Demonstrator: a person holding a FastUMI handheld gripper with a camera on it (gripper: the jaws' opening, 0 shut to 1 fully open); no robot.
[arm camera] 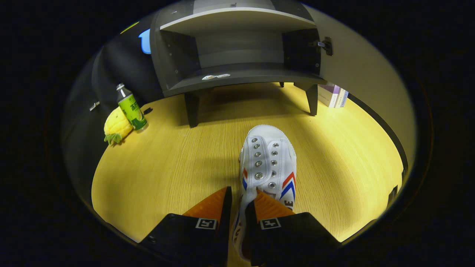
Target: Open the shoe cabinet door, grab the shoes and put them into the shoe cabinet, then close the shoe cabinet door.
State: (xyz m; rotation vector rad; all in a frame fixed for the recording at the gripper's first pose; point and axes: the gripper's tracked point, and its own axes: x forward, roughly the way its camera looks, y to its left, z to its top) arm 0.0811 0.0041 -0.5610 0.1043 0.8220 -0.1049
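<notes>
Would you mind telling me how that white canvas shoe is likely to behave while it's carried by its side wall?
The tool grips one side wall of the shoe, so the soft-looking canvas may flex. The toe reaches well beyond the fingers and may sag or swing. It looks light, so it probably won't slip.

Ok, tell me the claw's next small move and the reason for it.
Probably carry the shoe forward toward the cabinet. The claw looks closed on the shoe's side wall, its toe points at the cabinet, the door stands open and the lower shelf looks free.
</notes>
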